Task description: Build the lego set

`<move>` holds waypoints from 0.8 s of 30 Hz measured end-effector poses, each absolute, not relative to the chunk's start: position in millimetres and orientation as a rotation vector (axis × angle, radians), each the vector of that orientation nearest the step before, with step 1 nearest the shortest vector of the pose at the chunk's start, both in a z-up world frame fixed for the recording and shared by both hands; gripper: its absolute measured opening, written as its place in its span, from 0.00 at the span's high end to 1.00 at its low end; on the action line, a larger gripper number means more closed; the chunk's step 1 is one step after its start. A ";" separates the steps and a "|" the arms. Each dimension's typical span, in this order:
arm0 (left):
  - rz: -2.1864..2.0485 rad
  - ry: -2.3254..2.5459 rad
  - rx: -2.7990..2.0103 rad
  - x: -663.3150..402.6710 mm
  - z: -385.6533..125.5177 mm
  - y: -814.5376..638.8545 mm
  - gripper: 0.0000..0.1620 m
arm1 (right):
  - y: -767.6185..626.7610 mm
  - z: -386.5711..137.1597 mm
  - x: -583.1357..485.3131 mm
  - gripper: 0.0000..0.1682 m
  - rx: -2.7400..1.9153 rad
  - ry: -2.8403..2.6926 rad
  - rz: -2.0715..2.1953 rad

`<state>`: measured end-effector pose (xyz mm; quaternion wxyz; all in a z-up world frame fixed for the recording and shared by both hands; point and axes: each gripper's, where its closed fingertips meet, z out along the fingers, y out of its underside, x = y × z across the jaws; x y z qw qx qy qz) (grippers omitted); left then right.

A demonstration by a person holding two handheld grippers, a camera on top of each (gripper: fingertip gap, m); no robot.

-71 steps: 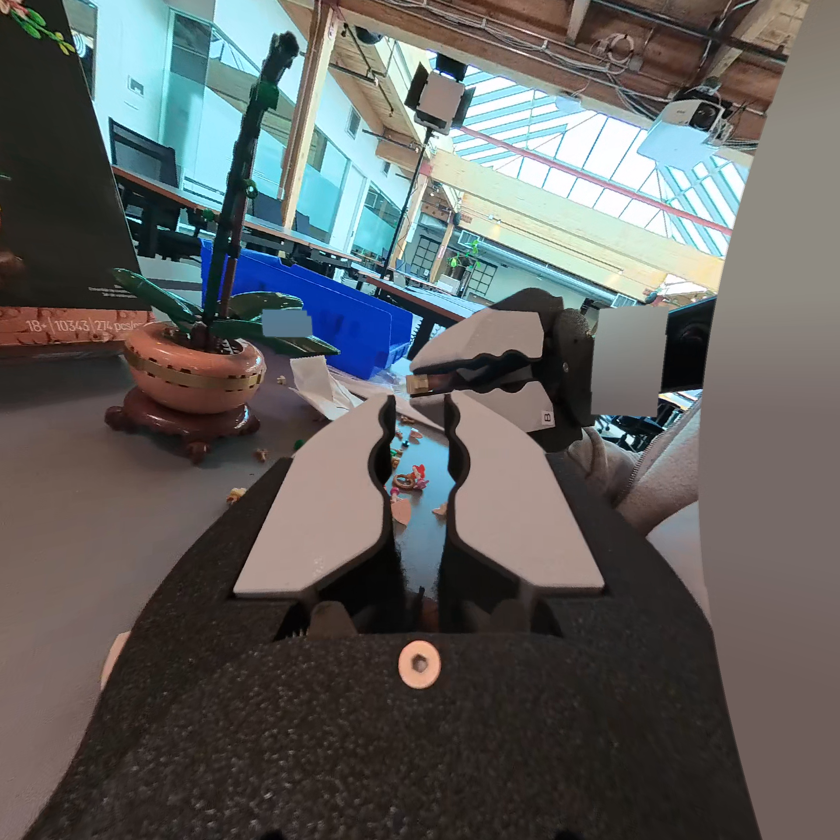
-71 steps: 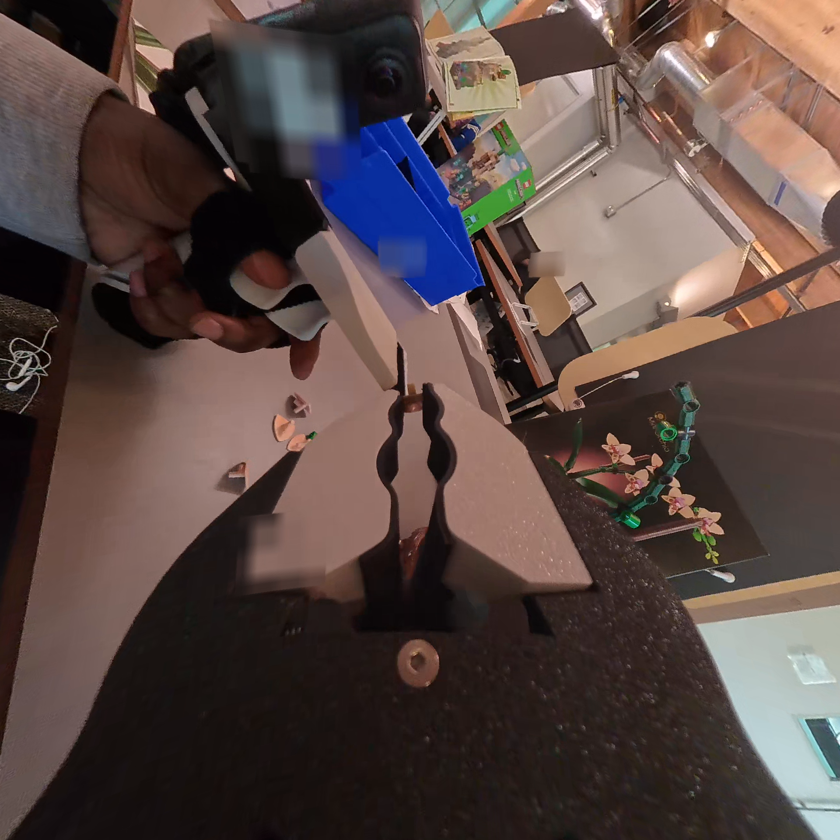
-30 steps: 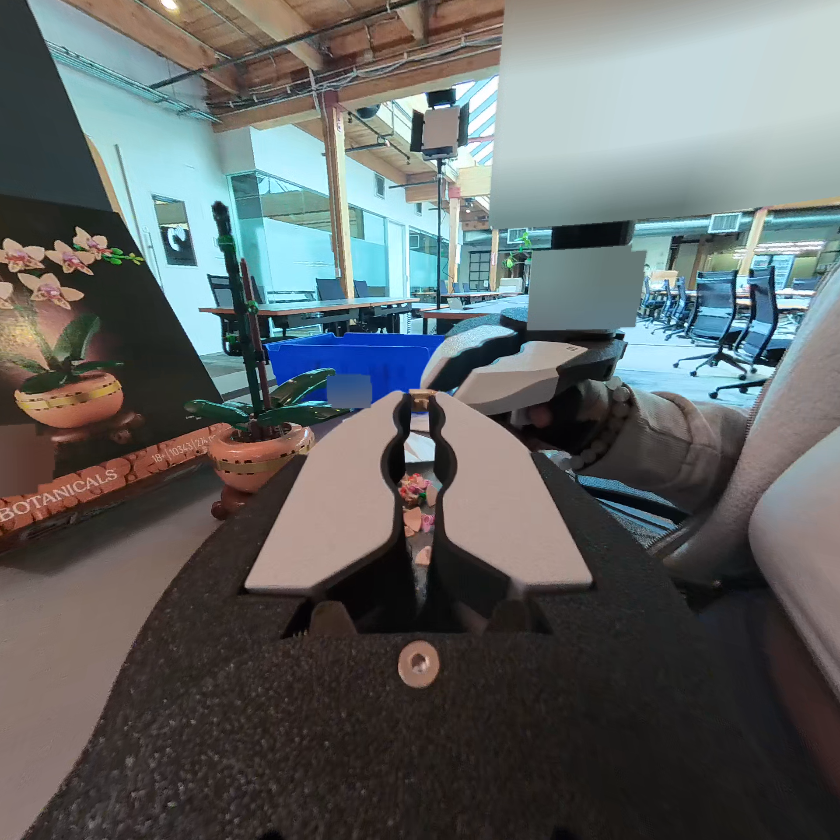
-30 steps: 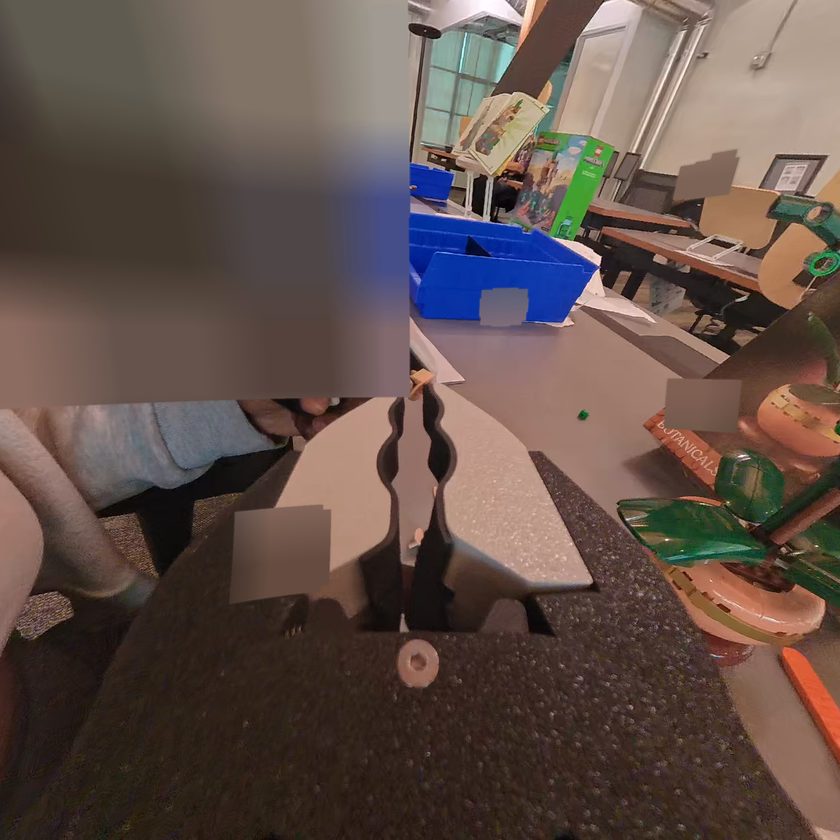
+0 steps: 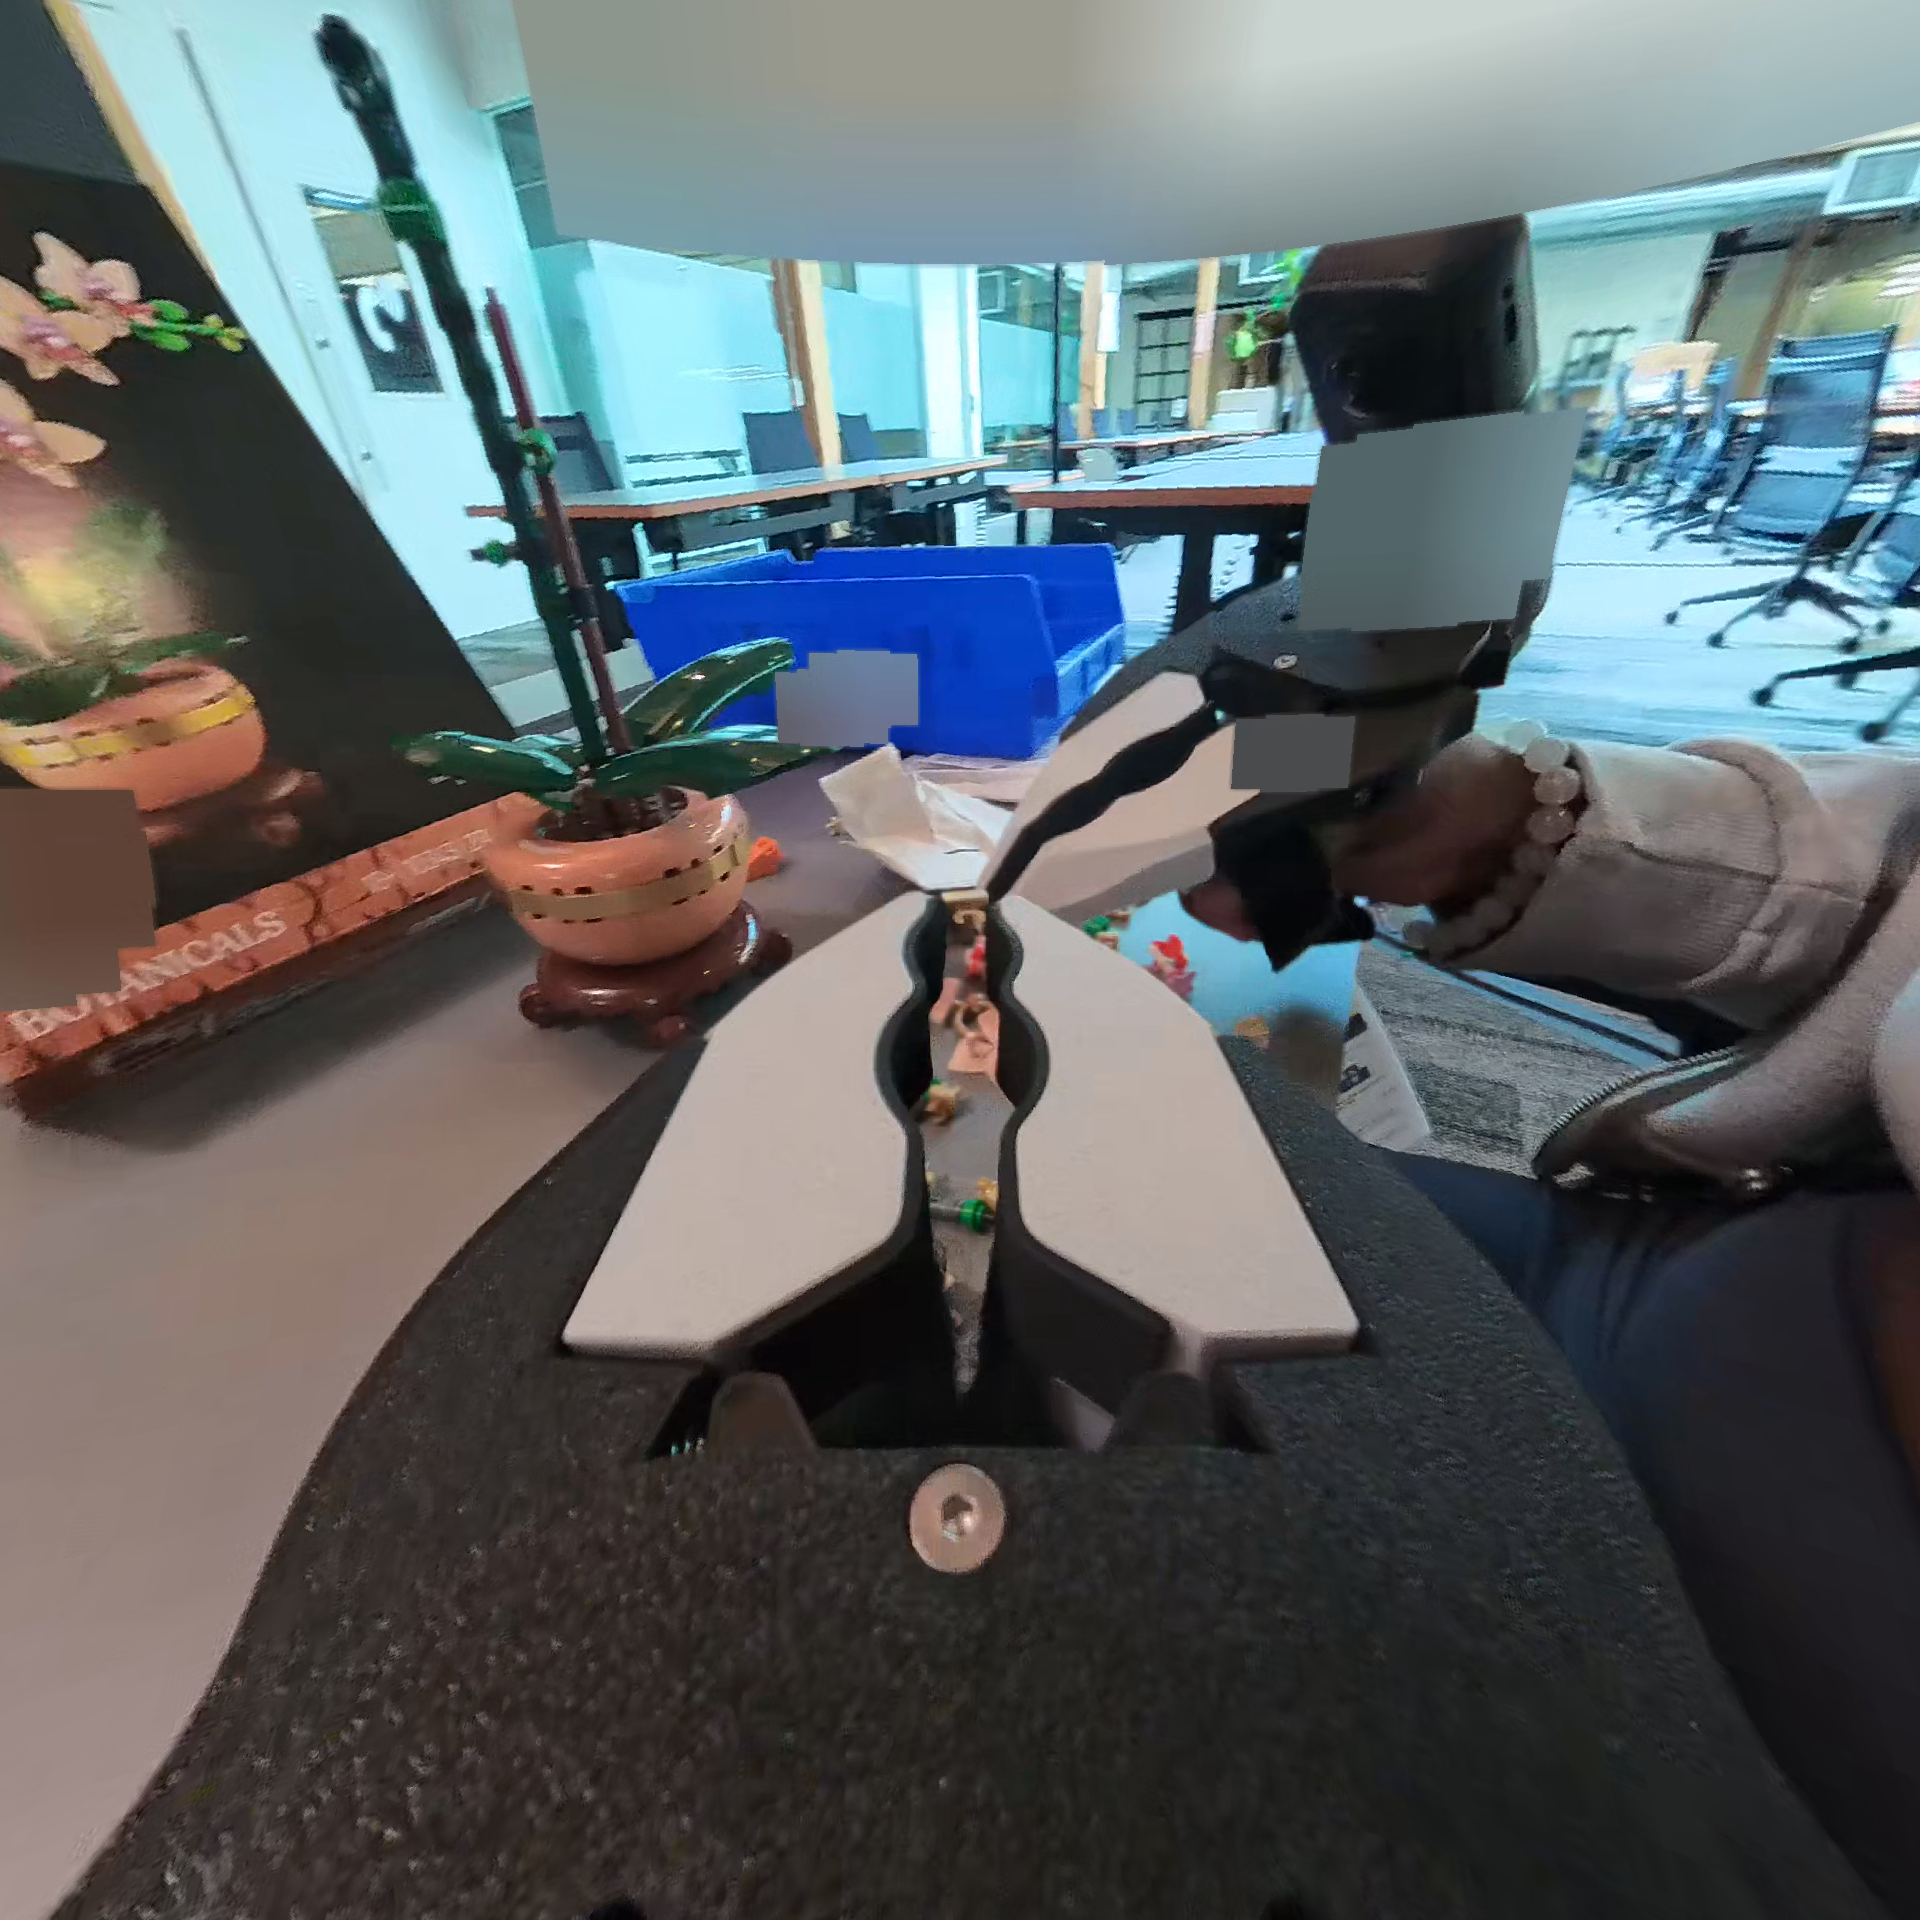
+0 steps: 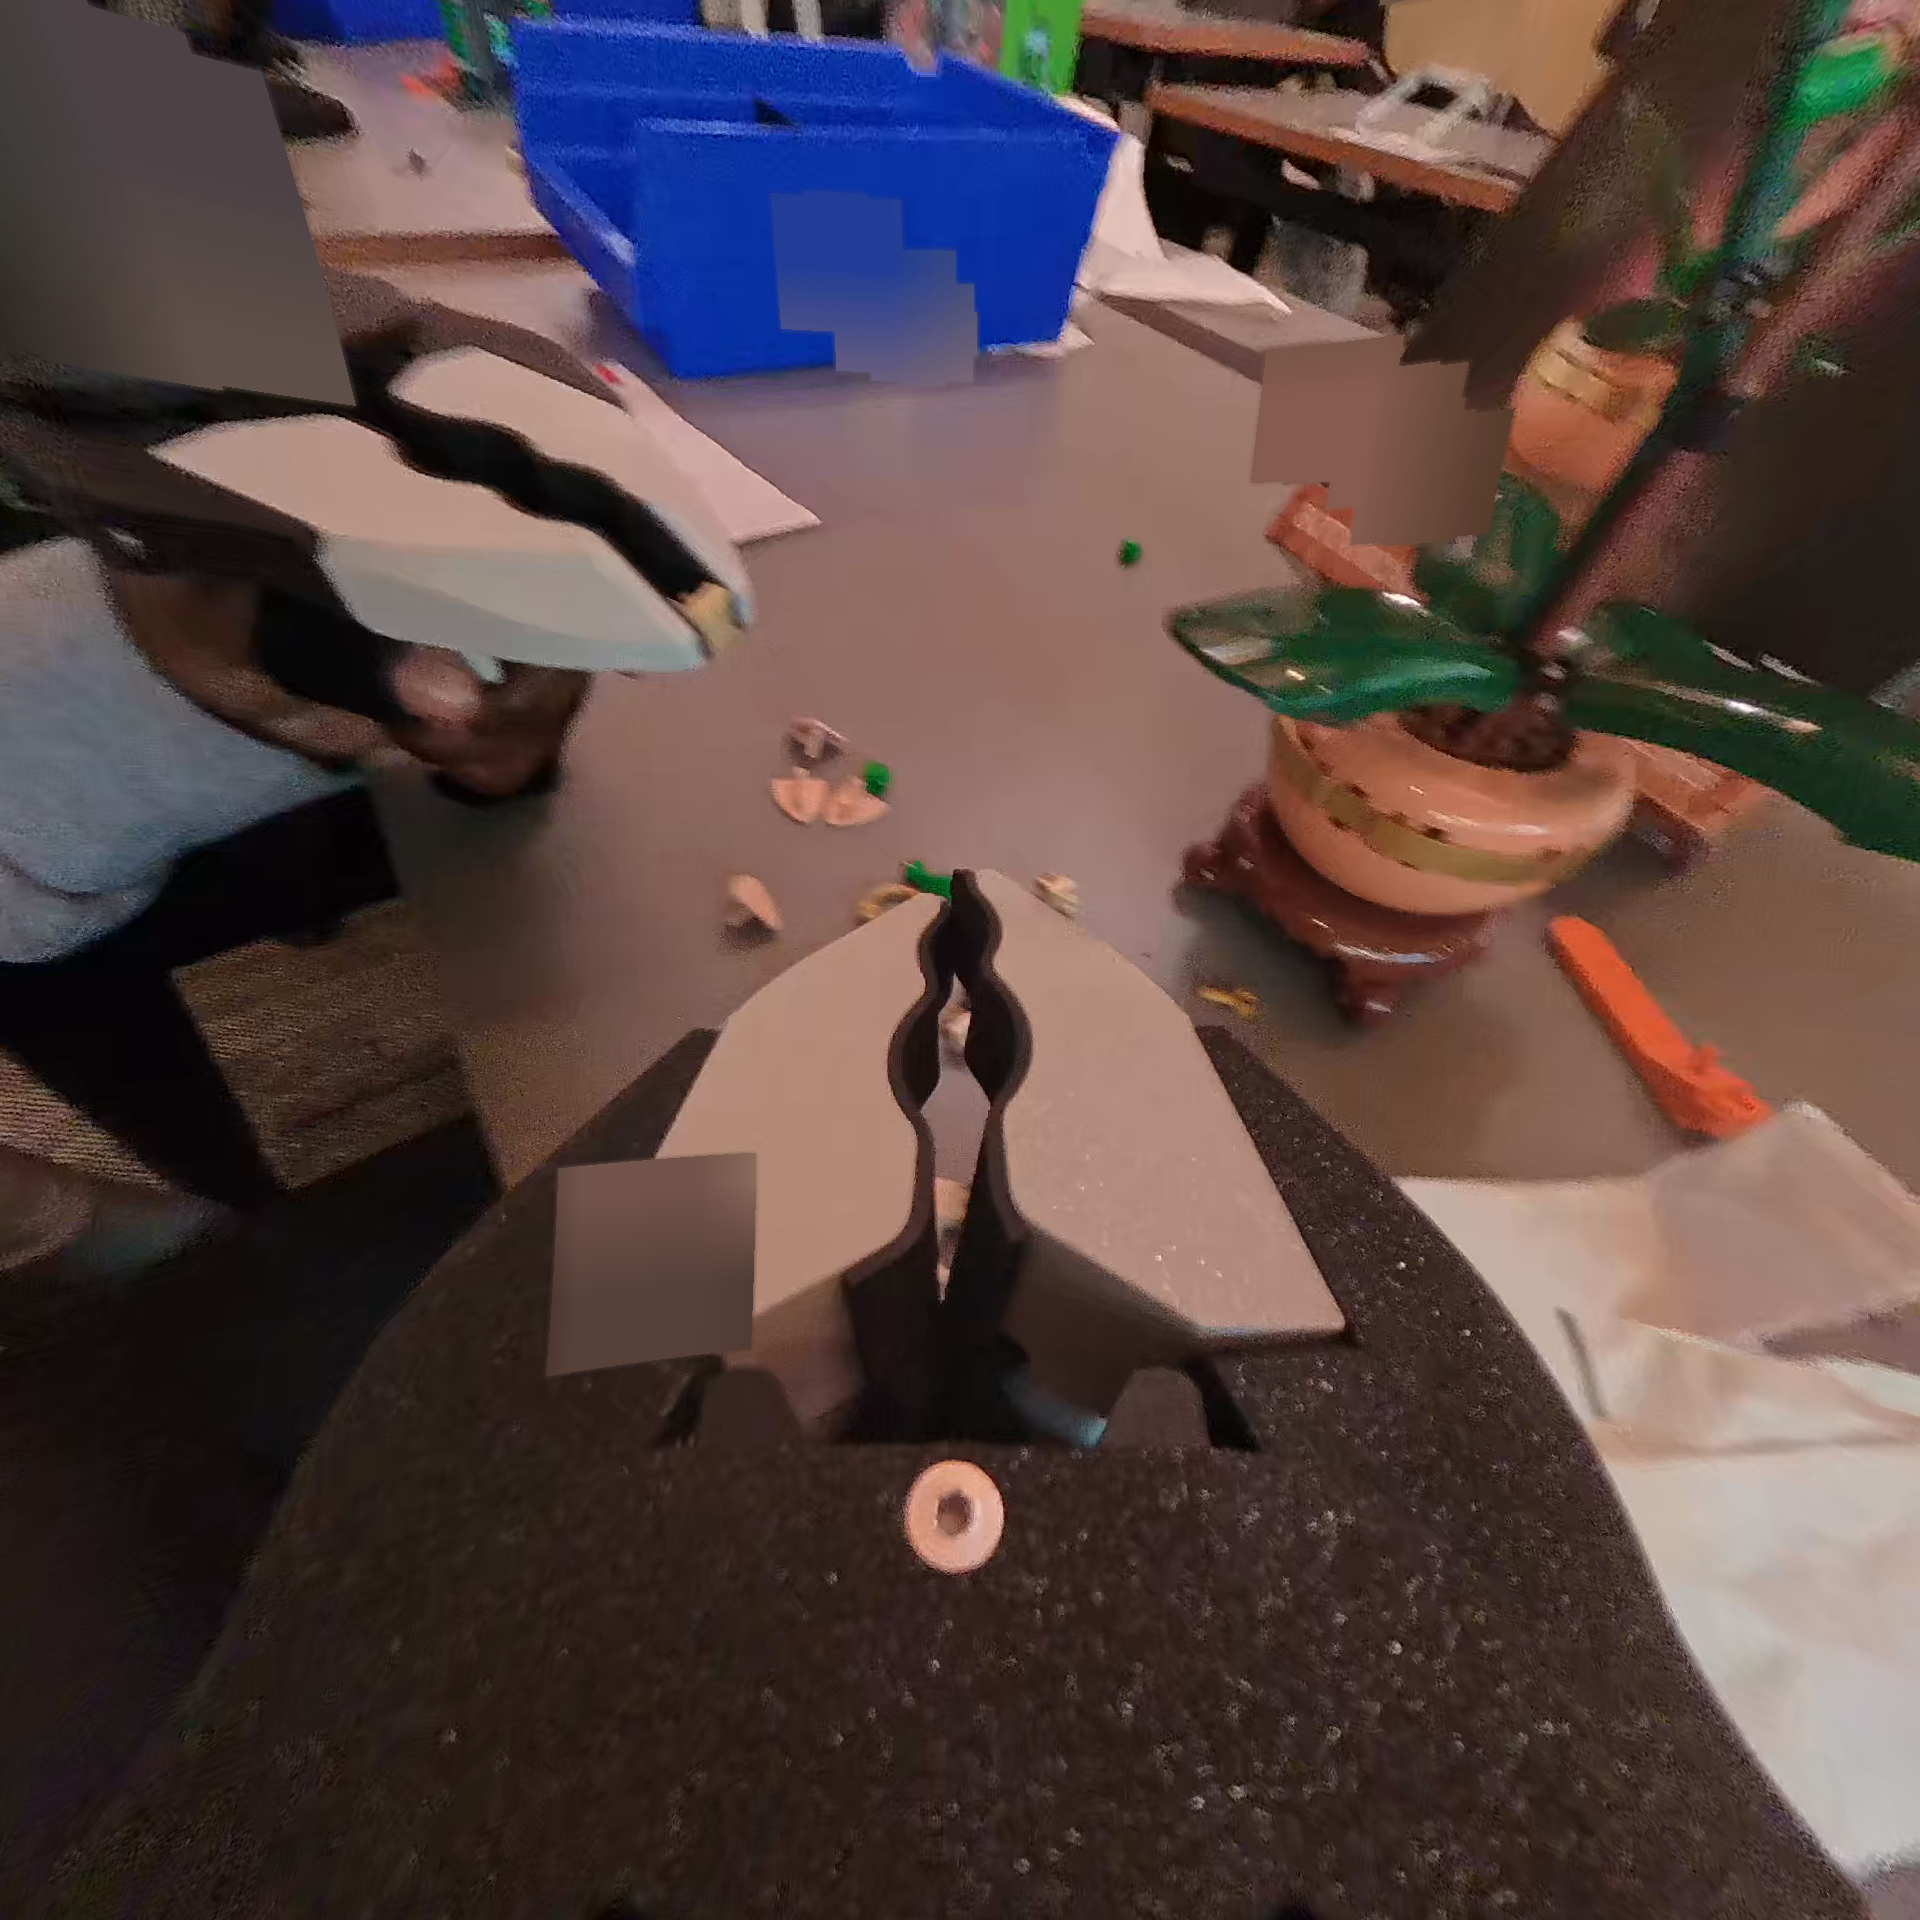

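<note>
My left gripper (image 5: 961,912) is shut on a small tan piece (image 5: 966,902) at its fingertips; it also shows in the right wrist view (image 6: 727,615), with the tan piece (image 6: 713,613) at its tip. My right gripper (image 6: 958,885) is shut with nothing visible between its tips, low over the grey table. In the left wrist view it (image 5: 987,883) reaches in from the right, its tip close to the tan piece. The part-built orchid model (image 5: 623,883) in a pink pot stands to the left (image 6: 1444,821). Several loose pieces (image 6: 821,800) lie on the table.
A blue bin (image 5: 883,634) stands at the back. The set's box (image 5: 156,623) leans at the left. An orange brick separator (image 6: 1652,1039) and a crumpled bag (image 6: 1714,1403) lie at the right. White papers (image 5: 904,810) lie near the bin.
The two gripper tips met at the tan piece earlier. Now the right gripper has drawn back and tilted down toward the table; the tan piece stays in the left gripper.
</note>
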<state>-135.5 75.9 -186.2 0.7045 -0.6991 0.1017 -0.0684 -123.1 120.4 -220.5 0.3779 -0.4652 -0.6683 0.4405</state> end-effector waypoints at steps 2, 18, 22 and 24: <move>-0.084 0.159 -1.626 -149.2 -193.8 80.3 0.96 | 145.1 -220.9 -125.6 1.00 -1.205 -1.676 1.004; 0.220 0.125 -2.253 -197.7 -265.2 102.9 0.86 | 179.9 -245.9 -83.1 0.93 -1.333 -1.794 0.841; 0.212 0.119 -2.235 -199.8 -261.9 102.5 0.81 | 152.7 -235.2 -93.7 0.92 -1.288 -1.821 1.030; 0.277 0.080 -2.178 -209.8 -255.4 100.3 0.82 | 156.4 -240.0 -99.6 0.92 -1.262 -1.865 0.931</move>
